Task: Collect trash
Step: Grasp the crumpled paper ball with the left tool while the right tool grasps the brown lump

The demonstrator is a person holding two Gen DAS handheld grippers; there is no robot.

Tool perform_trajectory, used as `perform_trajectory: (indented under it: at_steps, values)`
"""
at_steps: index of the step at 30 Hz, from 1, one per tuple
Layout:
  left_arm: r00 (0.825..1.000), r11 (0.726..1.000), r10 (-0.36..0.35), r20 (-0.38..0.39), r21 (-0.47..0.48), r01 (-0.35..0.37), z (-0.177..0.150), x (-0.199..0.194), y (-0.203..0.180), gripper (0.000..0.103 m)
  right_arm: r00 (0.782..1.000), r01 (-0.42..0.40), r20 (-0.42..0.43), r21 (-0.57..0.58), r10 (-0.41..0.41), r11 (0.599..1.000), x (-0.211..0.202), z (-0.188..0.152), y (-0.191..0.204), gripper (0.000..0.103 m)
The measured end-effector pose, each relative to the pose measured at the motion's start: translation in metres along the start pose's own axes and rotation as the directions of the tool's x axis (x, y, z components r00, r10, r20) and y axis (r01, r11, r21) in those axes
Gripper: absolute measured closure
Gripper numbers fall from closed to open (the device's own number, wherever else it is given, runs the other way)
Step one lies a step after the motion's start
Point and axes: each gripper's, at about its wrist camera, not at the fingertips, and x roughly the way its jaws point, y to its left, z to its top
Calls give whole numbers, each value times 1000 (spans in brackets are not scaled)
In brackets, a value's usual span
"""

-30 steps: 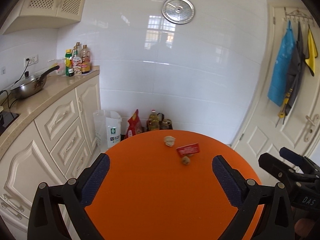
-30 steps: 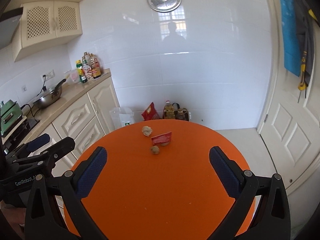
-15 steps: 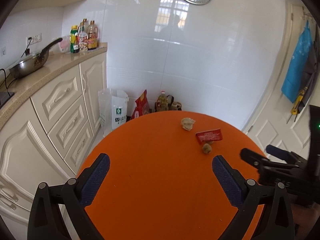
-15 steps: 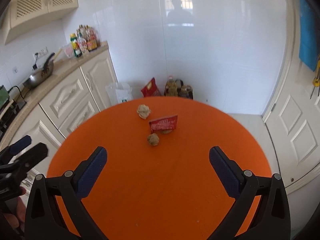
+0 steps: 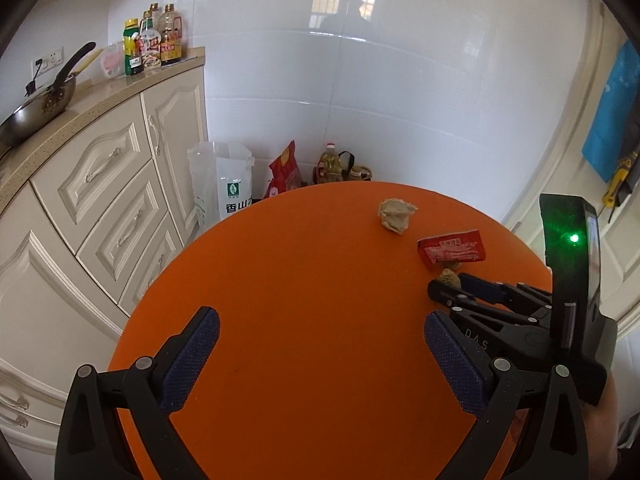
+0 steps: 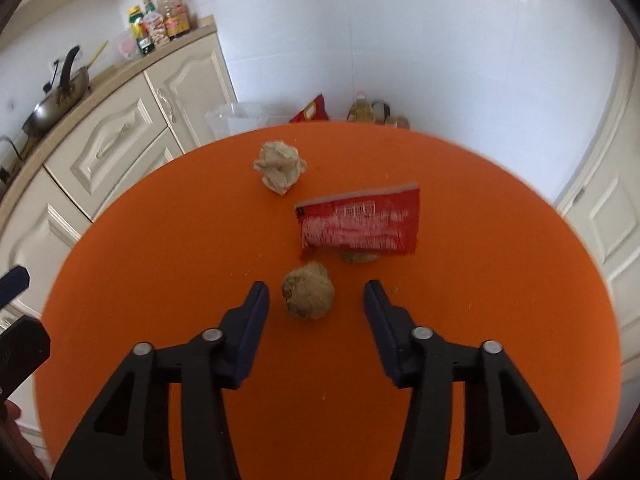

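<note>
Trash on the round orange table (image 6: 160,264), counted: two paper balls in full view, one red wrapper (image 6: 360,222), one more brownish lump (image 6: 358,257) half hidden under the wrapper's near edge. Pale crumpled ball (image 6: 280,171) lies toward the table's far edge. Darker brown ball (image 6: 308,290) sits near the middle, between the right gripper's (image 6: 316,298) fingers, which stand apart on either side, not touching it. Left gripper (image 5: 320,338) fingers wide, holding nothing, above the near edge. Three bottles (image 5: 151,40) on the counter; one wok (image 5: 38,110).
</note>
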Motion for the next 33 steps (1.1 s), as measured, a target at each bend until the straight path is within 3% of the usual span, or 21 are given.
perform_trajectory:
  at_steps: [6, 13, 21, 25, 26, 28, 29, 30, 31, 32, 33]
  values:
    - [1000, 999, -19, -13, 50, 19, 20, 36, -25, 2, 999, -40, 20, 33, 40, 999, -8, -8, -16, 77]
    - [998, 988, -52, -40, 145, 58, 42, 90, -67, 2, 999, -22, 50, 104, 17, 994, -36, -14, -60, 78]
    - [1000, 991, -6, -11, 133, 7, 89, 168, -104, 2, 998, -25, 68, 120, 17, 992, -43, -10, -78, 78]
    - [998, 991, 11, -62, 136, -3, 103, 218, -125, 5, 997, -29, 68, 124, 20, 992, -41, -10, -79, 78]
    - [997, 990, 8, -76, 140, 3, 107, 232, -130, 8, 998, -28, 66, 125, 20, 992, -40, -9, -78, 78]
    - [995, 989, -7, -100, 145, 22, 112, 251, -136, 26, 998, -28, 63, 127, 20, 991, -40, -10, -78, 78]
    - [996, 988, 1, -91, 154, 13, 115, 257, -137, 29, 998, -28, 62, 130, 20, 991, -40, -11, -77, 78]
    - [996, 988, -18, -86, 152, 31, 117, 260, -138, 46, 998, -26, 62, 131, 18, 991, -42, -12, -78, 78]
    - [996, 988, -19, -82, 149, 31, 119, 262, -139, 50, 998, -25, 60, 134, 17, 991, -43, -14, -79, 78]
    - [996, 989, -30, -86, 140, 42, 120, 266, -136, 68, 998, -25, 60, 136, 17, 990, -44, -14, -79, 78]
    - [994, 991, -51, -95, 122, 62, 122, 269, -132, 75, 998, -24, 63, 138, 16, 990, -46, -15, -79, 78]
